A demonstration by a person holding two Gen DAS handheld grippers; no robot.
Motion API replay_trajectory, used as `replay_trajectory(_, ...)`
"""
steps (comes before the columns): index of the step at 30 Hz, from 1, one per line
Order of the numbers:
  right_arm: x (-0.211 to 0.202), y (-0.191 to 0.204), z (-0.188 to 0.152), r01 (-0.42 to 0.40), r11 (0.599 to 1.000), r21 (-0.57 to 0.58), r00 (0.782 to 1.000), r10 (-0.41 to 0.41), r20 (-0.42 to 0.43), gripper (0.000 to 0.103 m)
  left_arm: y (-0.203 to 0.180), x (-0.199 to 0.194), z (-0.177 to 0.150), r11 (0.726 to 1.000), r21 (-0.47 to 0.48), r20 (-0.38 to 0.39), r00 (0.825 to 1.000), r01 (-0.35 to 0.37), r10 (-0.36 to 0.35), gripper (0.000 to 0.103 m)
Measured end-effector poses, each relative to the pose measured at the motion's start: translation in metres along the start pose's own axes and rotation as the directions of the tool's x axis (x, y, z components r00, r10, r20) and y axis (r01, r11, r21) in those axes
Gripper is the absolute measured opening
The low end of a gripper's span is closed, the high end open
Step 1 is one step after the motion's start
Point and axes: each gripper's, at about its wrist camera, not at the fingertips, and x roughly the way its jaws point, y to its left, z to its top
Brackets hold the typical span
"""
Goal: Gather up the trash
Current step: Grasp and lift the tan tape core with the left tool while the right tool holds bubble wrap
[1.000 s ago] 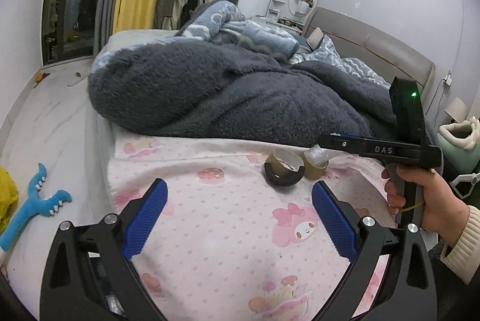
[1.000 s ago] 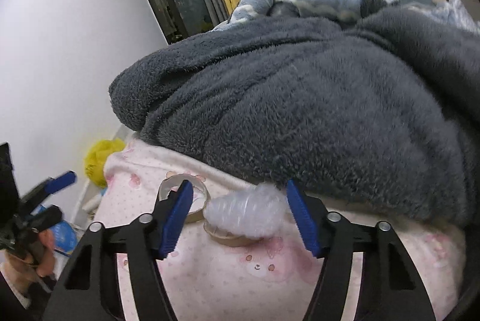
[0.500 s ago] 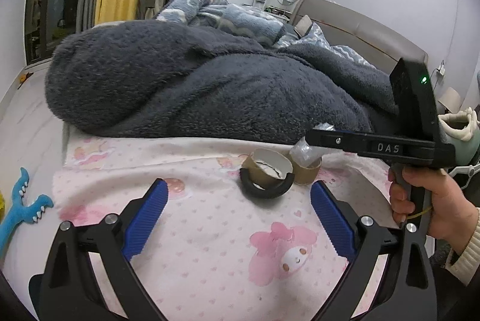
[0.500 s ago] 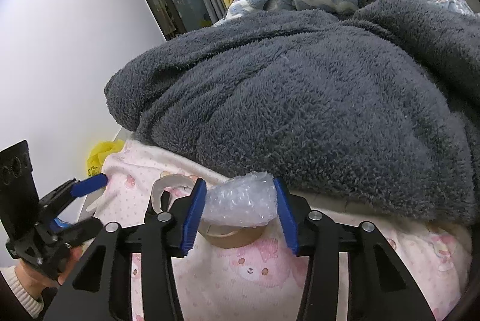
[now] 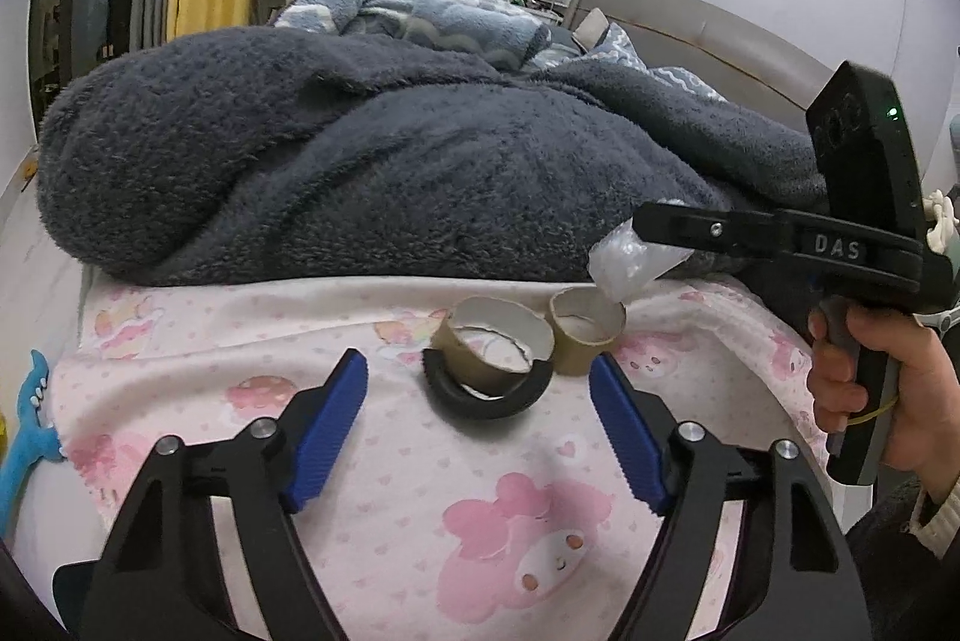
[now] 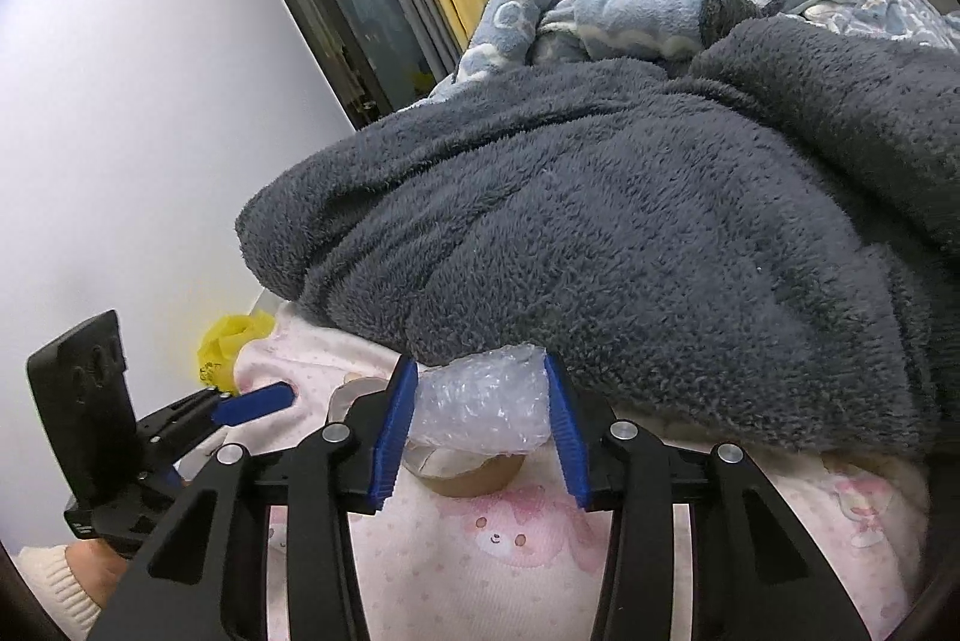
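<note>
Your right gripper point(image 6: 480, 431) is pinching a lump of clear bubble wrap point(image 6: 483, 401) between its two blue pads, and the wrap is held up off the bed; its jaws have just been closing on it. Right under that wrap sits a small brown cardboard ring point(image 6: 468, 476) on the pink cartoon sheet point(image 6: 480, 569). Your left gripper point(image 5: 480, 425) is spread wide with nothing between its pads, though its jaws have just been closing a bit. Just in front of its tips sits a black ring point(image 5: 486, 392) with a torn cardboard ring point(image 5: 495, 344) resting in it, and the small brown cardboard ring touches that one on the right. Past the rings a big fluffy dark grey blanket point(image 5: 372, 161) is piled up. Far off to the left side, down on the floor, lies a blue toy point(image 5: 27, 437)
</note>
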Motion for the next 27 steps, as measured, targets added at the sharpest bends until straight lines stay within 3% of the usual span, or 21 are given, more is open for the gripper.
replay_trajectory(7,-0.010,-0.007,0.000,-0.006,1.000,0.000,1.000,0.006,0.000,0.044,-0.010,0.025,-0.002,0.999,0.029,-0.093,0.995,-0.042,0.045,0.067)
replay_trajectory(11,-0.017,-0.015,0.000,-0.003,1.000,0.010,1.000,0.003,0.004,0.044,-0.006,0.027,-0.001,0.999,0.004,-0.103,0.994,-0.041,0.041,0.064)
replay_trajectory(17,-0.026,-0.025,0.001,-0.003,1.000,0.022,1.000,0.003,0.015,0.044,-0.008,0.028,0.001,0.999,-0.016,-0.100,0.995,-0.033,0.031,0.051)
replay_trajectory(27,-0.040,-0.026,0.007,-0.003,1.000,0.022,0.999,0.002,0.039,0.044,-0.036,0.022,0.010,0.989,0.104,-0.118,0.987,-0.101,0.113,0.048)
